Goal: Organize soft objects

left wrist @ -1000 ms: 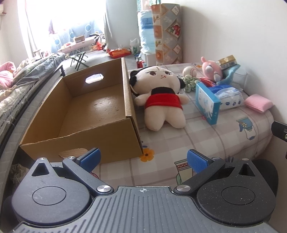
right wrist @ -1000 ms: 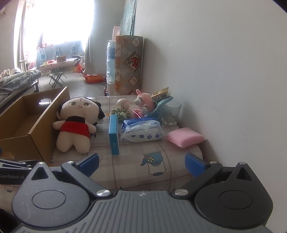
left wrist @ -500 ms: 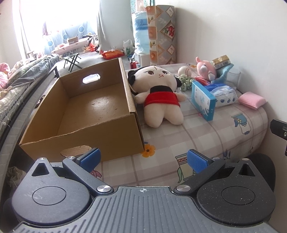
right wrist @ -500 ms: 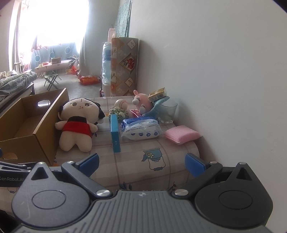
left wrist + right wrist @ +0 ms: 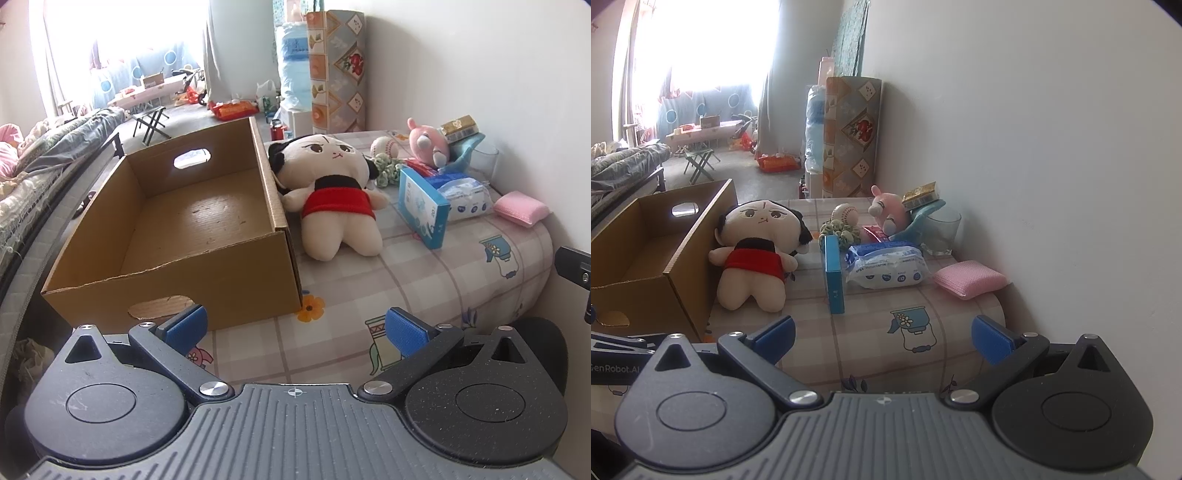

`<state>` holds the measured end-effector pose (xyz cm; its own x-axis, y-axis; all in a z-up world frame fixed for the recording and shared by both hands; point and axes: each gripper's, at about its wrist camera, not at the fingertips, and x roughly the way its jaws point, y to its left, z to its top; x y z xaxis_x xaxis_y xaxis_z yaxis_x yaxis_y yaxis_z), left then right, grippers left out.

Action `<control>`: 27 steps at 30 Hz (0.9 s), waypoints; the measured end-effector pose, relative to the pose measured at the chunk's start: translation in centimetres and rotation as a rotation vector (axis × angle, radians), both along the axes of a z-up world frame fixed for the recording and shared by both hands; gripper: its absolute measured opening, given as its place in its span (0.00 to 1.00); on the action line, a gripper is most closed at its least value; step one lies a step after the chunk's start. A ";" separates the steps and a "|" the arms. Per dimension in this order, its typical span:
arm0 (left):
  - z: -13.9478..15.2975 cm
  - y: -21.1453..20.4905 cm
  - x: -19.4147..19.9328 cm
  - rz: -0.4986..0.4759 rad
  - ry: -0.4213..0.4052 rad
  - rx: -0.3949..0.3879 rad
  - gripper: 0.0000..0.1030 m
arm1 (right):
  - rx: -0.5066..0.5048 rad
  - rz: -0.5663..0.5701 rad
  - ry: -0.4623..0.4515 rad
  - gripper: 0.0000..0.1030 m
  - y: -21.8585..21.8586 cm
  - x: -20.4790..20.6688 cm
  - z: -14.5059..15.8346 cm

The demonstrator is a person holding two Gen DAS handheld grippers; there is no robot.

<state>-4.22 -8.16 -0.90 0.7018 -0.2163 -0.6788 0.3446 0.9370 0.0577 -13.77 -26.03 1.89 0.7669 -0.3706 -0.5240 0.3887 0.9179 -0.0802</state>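
A cream plush doll in a red top (image 5: 332, 188) (image 5: 757, 251) lies on the checked tablecloth (image 5: 369, 295), leaning against the right wall of an empty cardboard box (image 5: 184, 218) (image 5: 657, 258). Further back sit a pink plush (image 5: 428, 146) (image 5: 888, 214), a green knitted toy (image 5: 386, 168) (image 5: 838, 229), a baseball (image 5: 384, 146) (image 5: 845, 213) and a pink sponge (image 5: 521, 208) (image 5: 969, 278). My left gripper (image 5: 295, 328) is open near the table's front edge, well short of the doll. My right gripper (image 5: 882, 338) is open too, with nothing between its fingers.
A blue carton (image 5: 423, 208) (image 5: 834, 271) stands upright beside a wet-wipes pack (image 5: 465, 197) (image 5: 886, 266). A glass (image 5: 940, 232) and a teal holder (image 5: 919, 221) sit by the white wall. The table's right end (image 5: 532, 266) drops off. A bed (image 5: 37, 173) lies left.
Both grippers have drawn back from the table, so the box, doll and other objects look smaller and farther away. Nothing on the table has moved.
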 end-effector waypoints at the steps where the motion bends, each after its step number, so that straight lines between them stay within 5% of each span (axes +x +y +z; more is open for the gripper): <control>1: 0.0 0.0 0.0 0.000 0.000 0.000 1.00 | 0.000 0.000 0.000 1.00 0.0 0.0 0.0; 18: -0.4 0.3 0.2 0.010 -0.003 0.003 1.00 | 0.011 0.014 -0.012 1.00 0.0 0.4 -0.4; 27: 1.4 1.2 2.0 -0.060 -0.096 -0.040 1.00 | 0.049 0.047 -0.211 1.00 -0.9 0.2 0.6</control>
